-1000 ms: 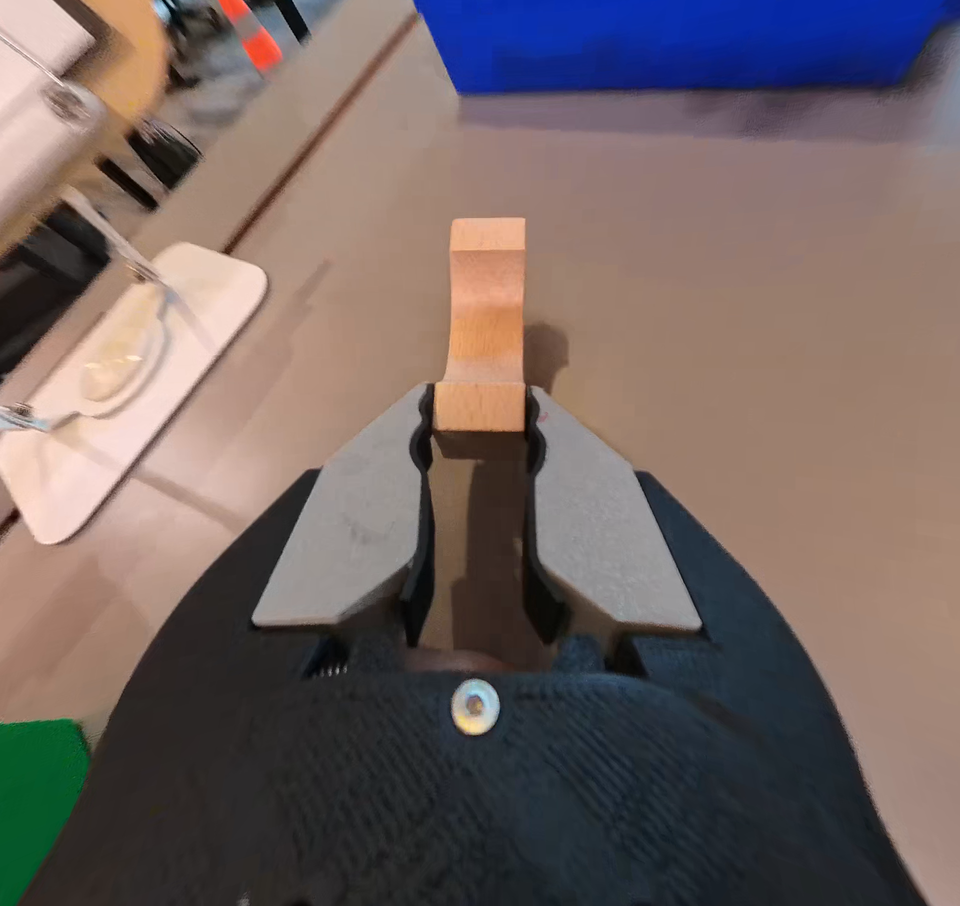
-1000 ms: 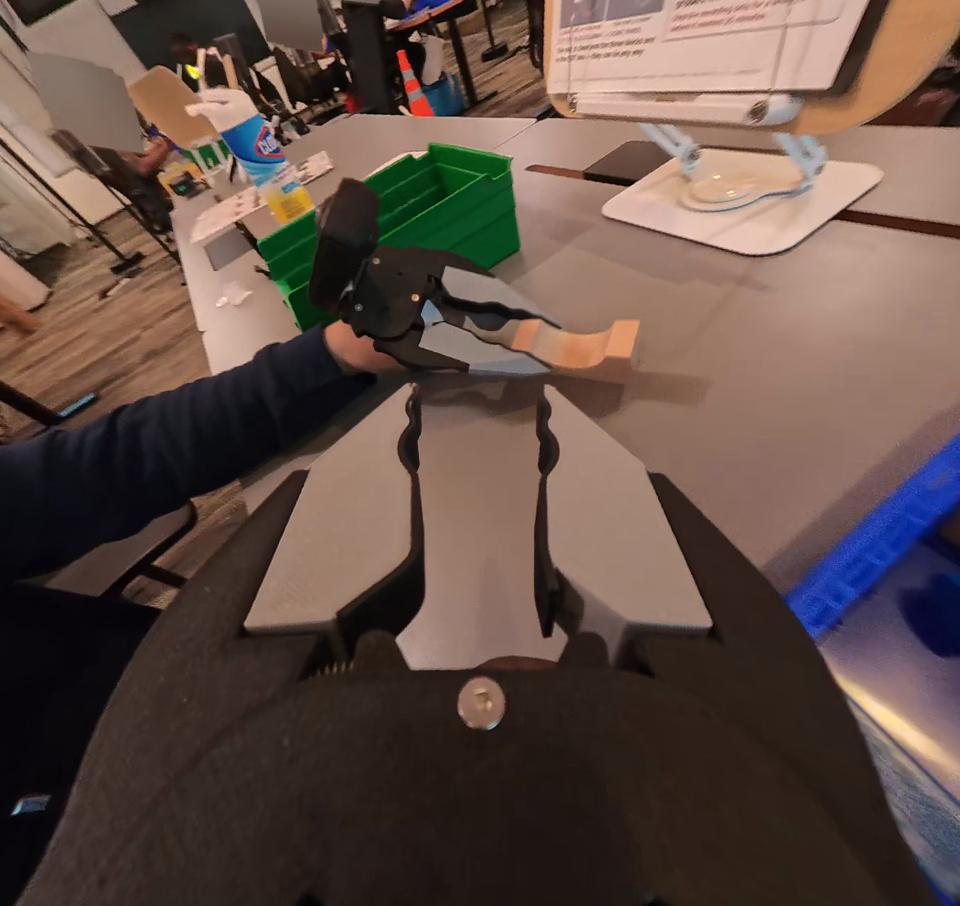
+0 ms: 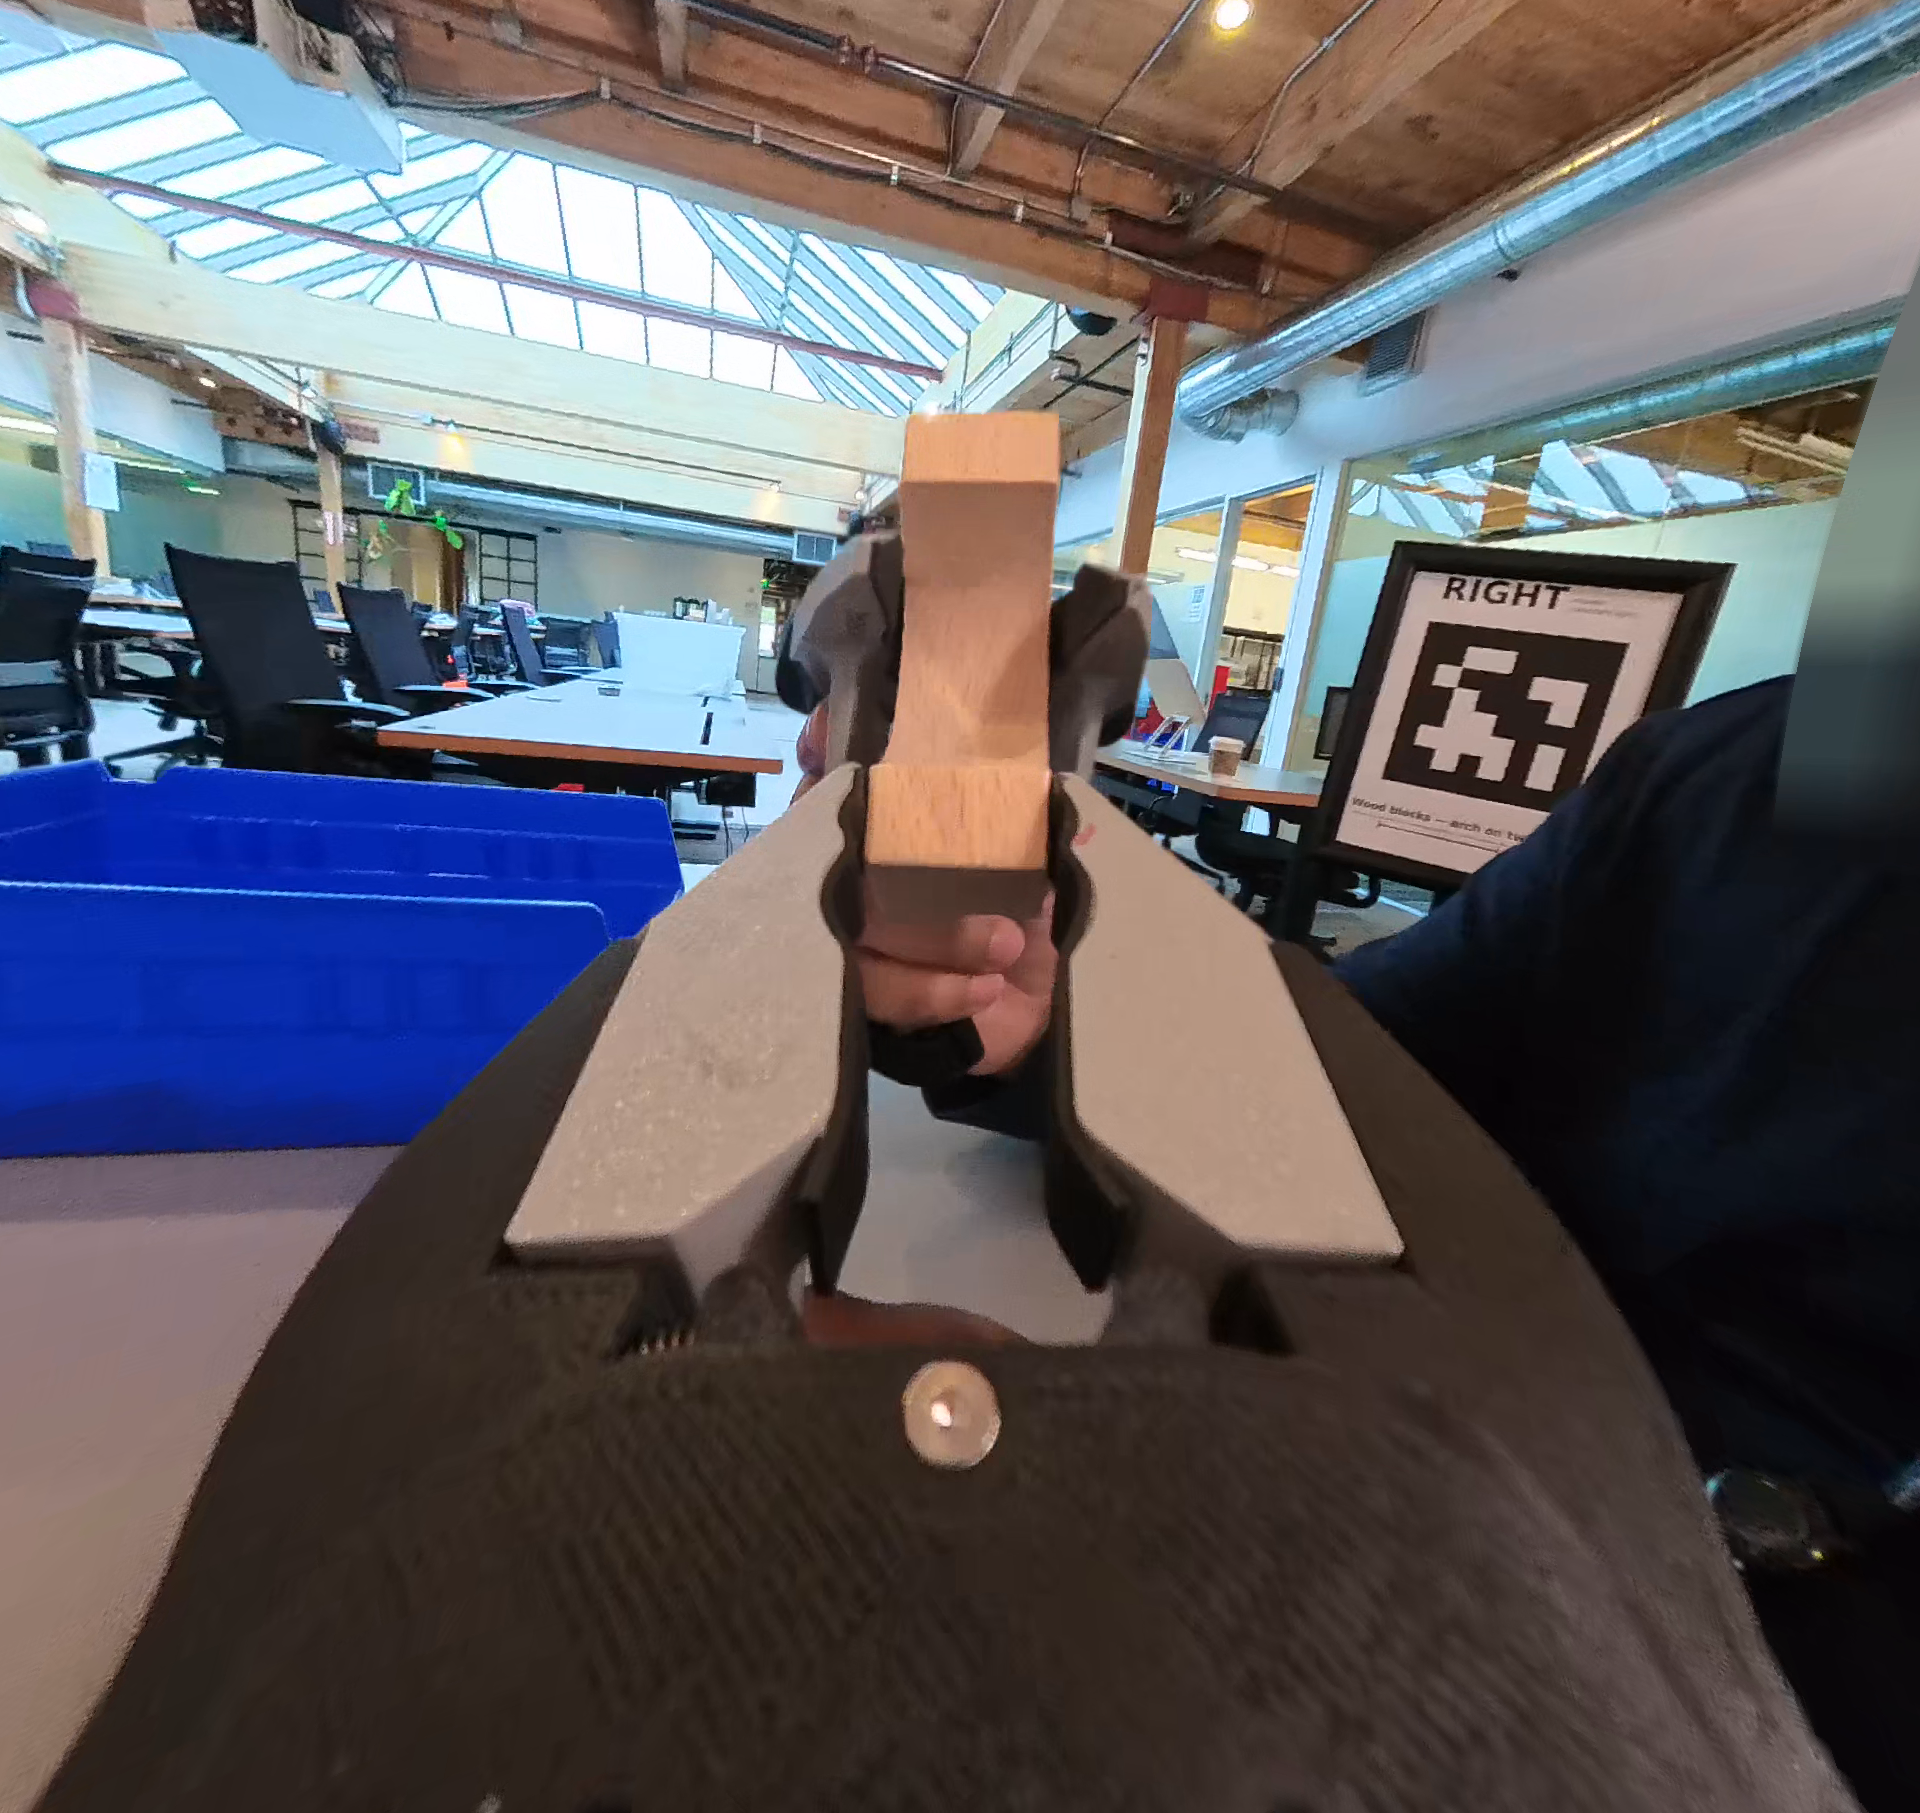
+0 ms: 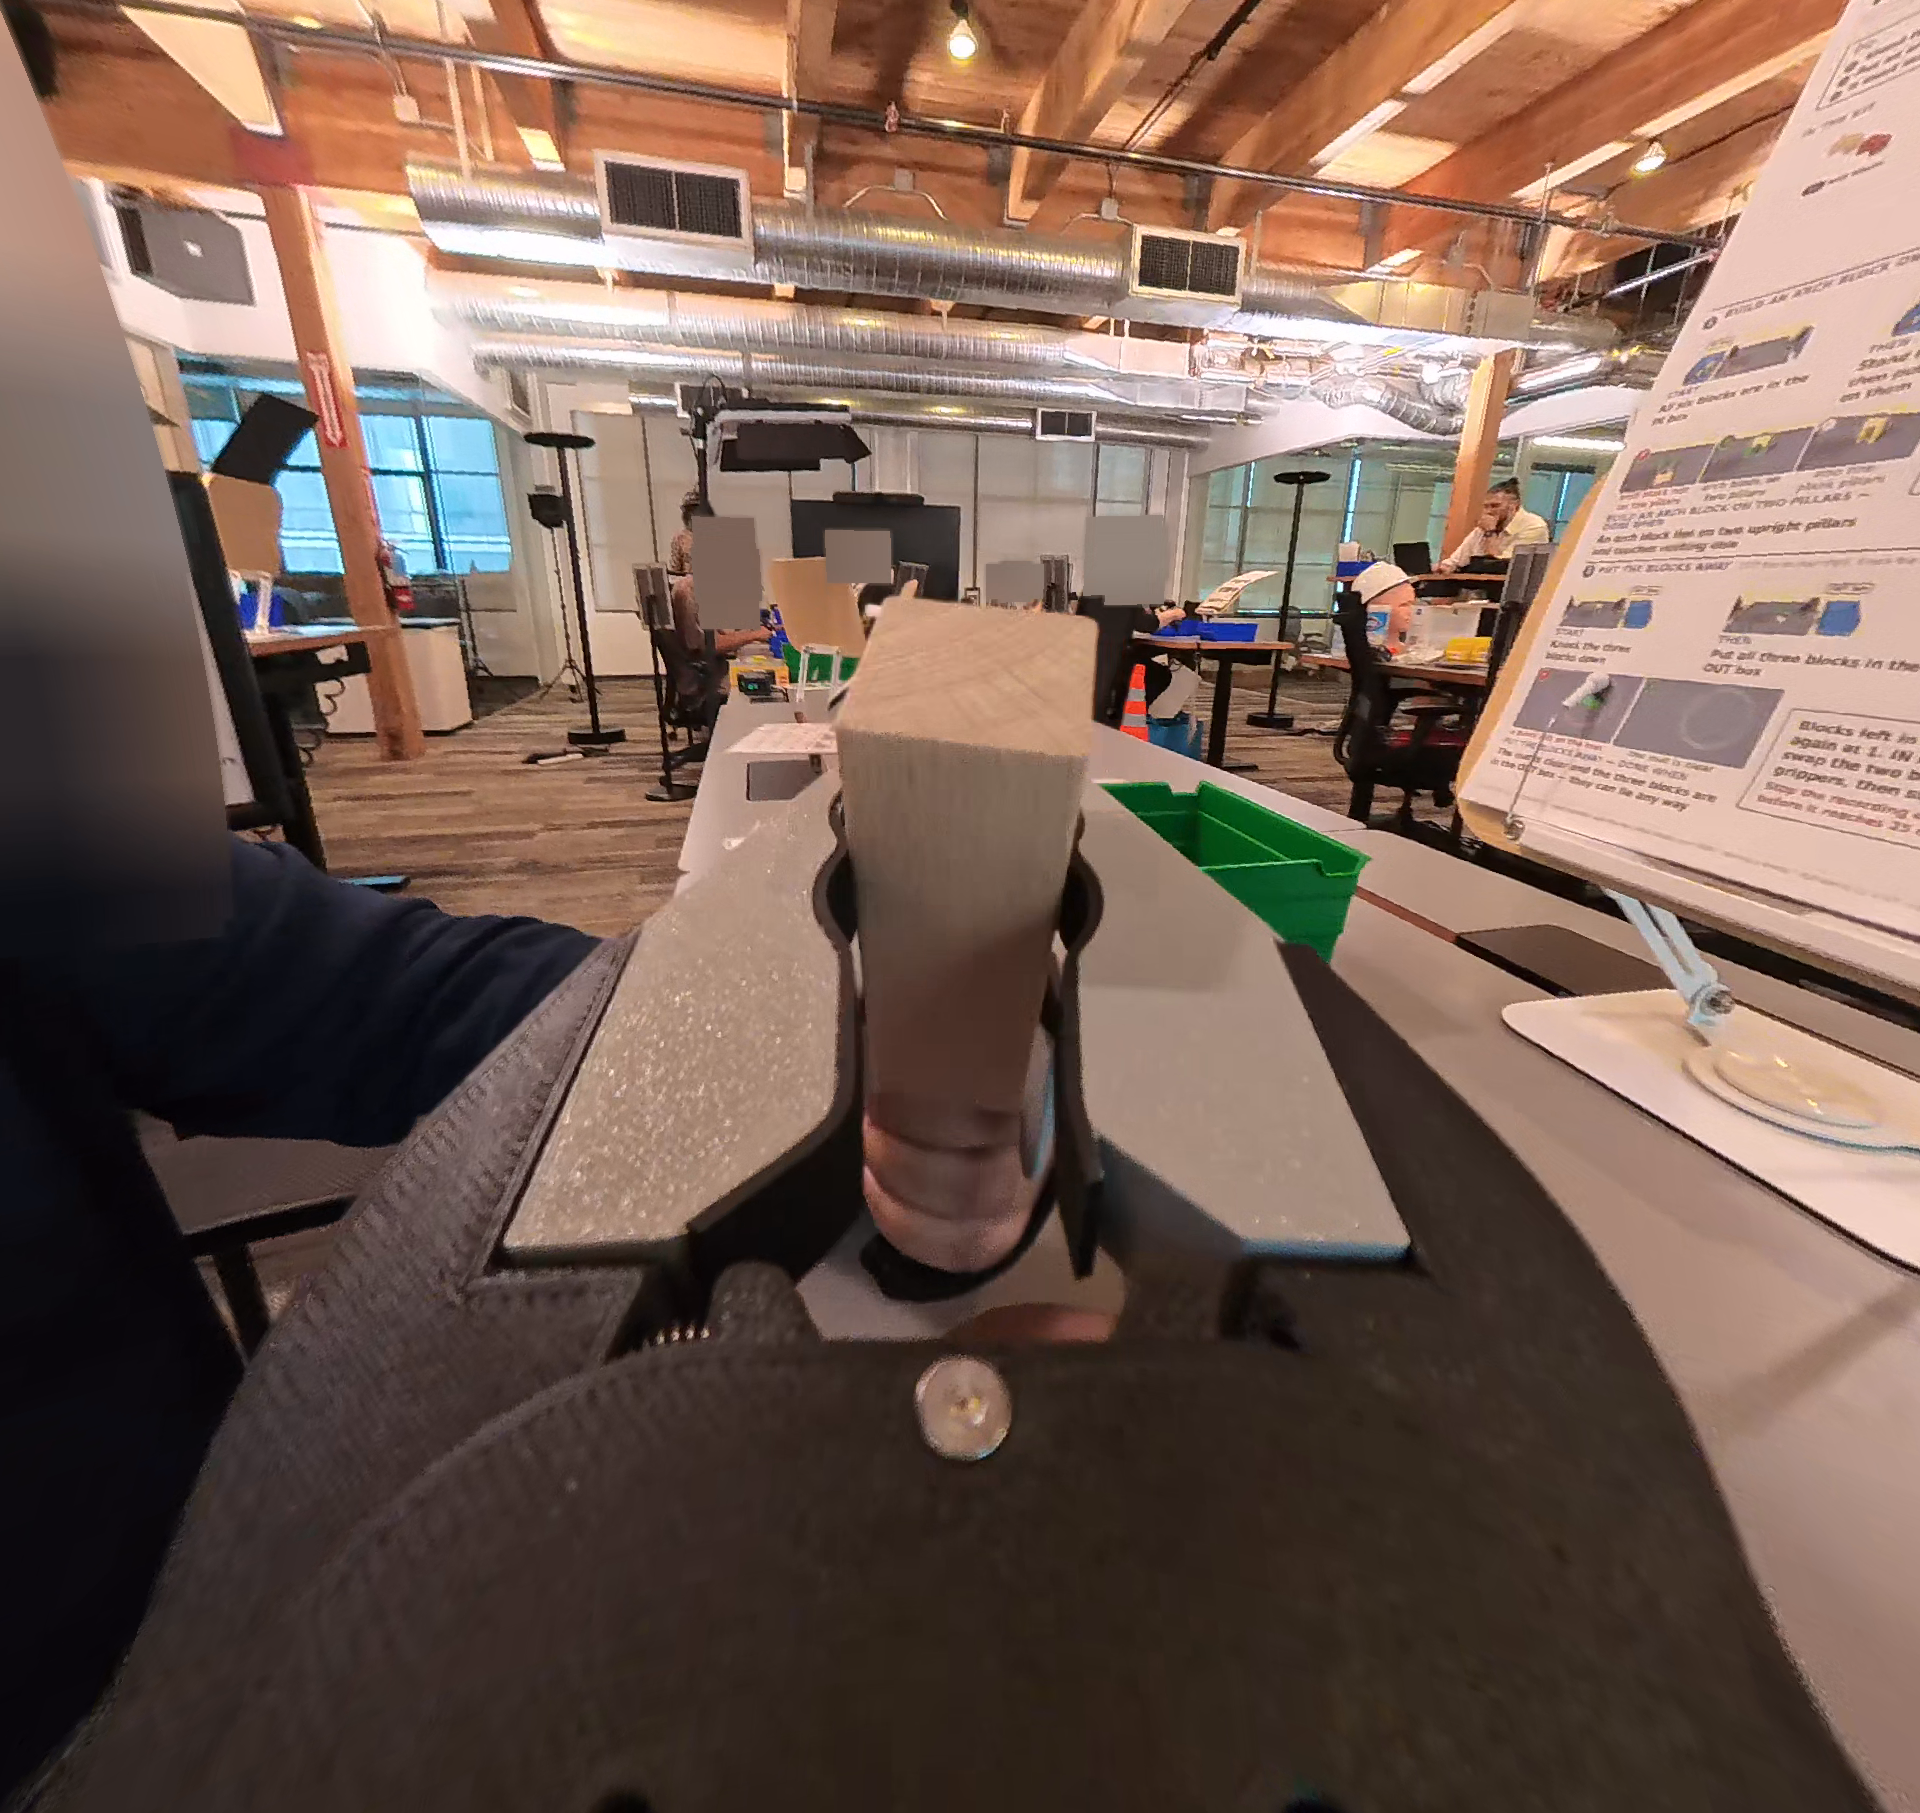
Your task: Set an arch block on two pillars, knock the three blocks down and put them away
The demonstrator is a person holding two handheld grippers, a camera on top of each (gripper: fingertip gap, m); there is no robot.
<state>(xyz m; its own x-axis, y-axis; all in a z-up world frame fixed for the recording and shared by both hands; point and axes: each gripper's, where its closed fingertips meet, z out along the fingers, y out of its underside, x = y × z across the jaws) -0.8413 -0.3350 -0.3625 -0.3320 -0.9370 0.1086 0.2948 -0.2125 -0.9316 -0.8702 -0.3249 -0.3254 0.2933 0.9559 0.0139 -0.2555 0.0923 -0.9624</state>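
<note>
Both grippers clamp one wooden arch block (image 3: 971,662): left gripper (image 3: 956,833) its near foot, right gripper (image 4: 961,890) the far end; lower pads are hidden.

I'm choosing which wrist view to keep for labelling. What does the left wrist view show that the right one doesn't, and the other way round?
Only the left wrist view: the blue bin at left, the framed marker sign at right, and the arch seen along its curve, with the left gripper clamped on its near end.

Only the right wrist view: the green bin, the instruction board on its stand, and the block's square end.

Both: the same wooden arch, gripped by both grippers at once, the grey table and a dark sleeve.
</note>
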